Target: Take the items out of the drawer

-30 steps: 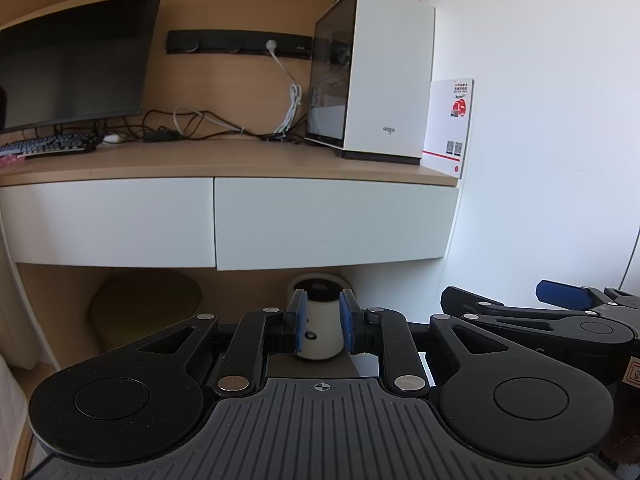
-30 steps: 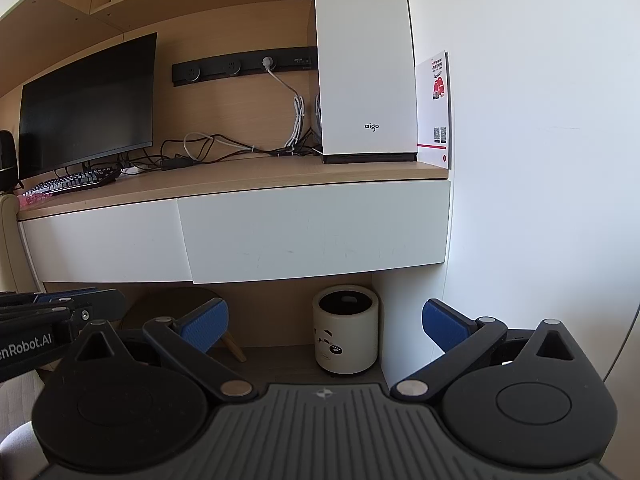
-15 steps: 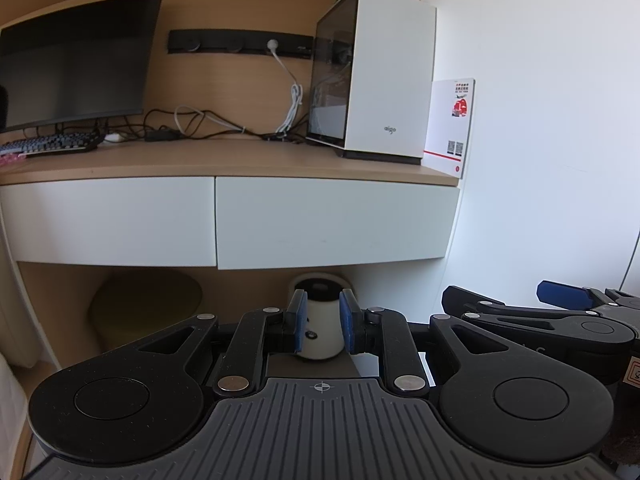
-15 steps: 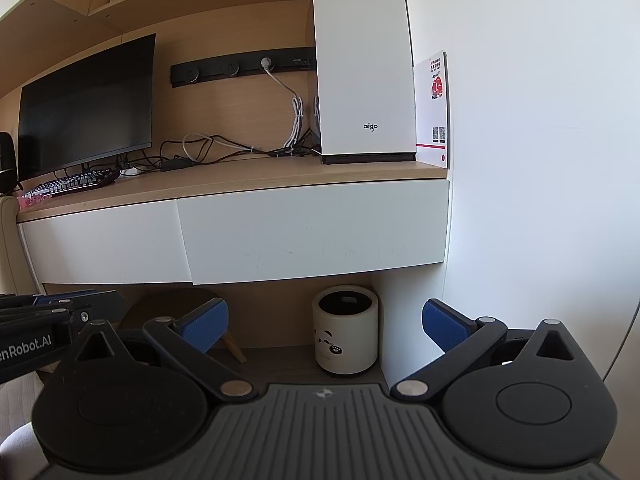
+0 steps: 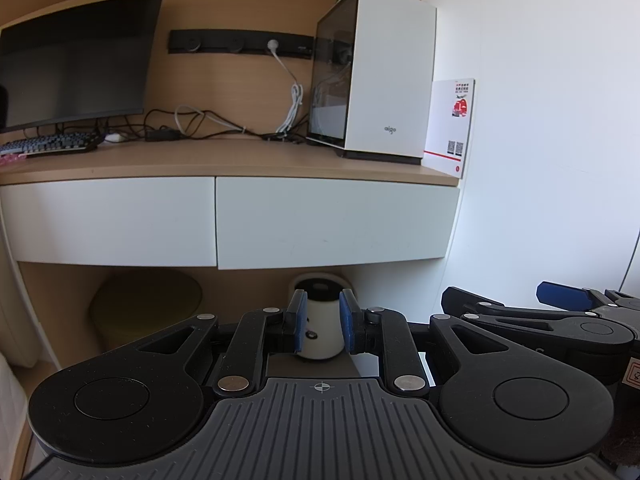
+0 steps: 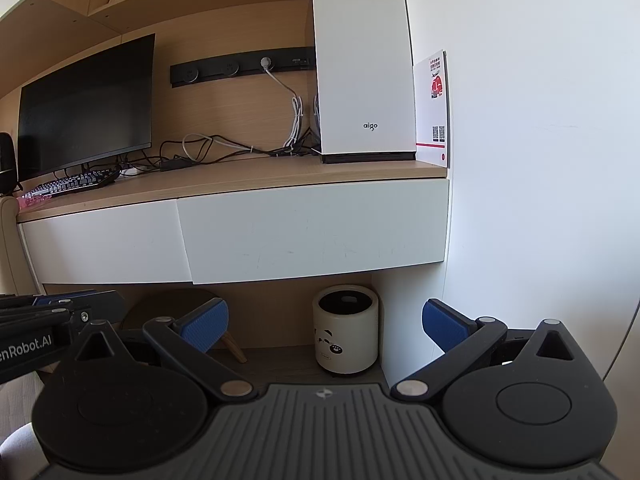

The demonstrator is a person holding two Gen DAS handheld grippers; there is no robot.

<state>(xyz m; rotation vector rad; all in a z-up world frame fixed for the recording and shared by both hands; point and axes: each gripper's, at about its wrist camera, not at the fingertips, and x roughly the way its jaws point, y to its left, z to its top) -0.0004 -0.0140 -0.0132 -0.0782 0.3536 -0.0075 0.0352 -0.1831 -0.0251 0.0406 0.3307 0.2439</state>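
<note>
Drawers are being shown shut under the desk top [image 5: 200,160]: the right drawer [image 5: 336,222] and the left drawer [image 5: 108,220] are sitting side by side, their white fronts flush. Both are lying well beyond and above the fingers, and neither is being touched. The left gripper [image 5: 322,326] is being held nearly closed, with only a narrow gap between its blue pads, and nothing is being gripped. A white waste bin [image 5: 320,336] on the far floor is merely being seen through that gap. The right gripper [image 6: 324,320] is being held wide open and empty, below the right drawer front and apart from it.

Nothing is being changed against the earlier frames: both grippers are being kept in the same place, with the same finger spacing, and the drawers are staying shut.

On the wooden desk top a white computer case [image 5: 384,80] is being kept at the far right, with a white and red card [image 5: 450,128] propped beside it against the white wall [image 5: 540,120]. A dark monitor [image 5: 72,60] and a keyboard [image 5: 48,146] are being kept at the left, with loose cables [image 5: 192,120] between, under a black socket strip [image 5: 240,42].
</note>
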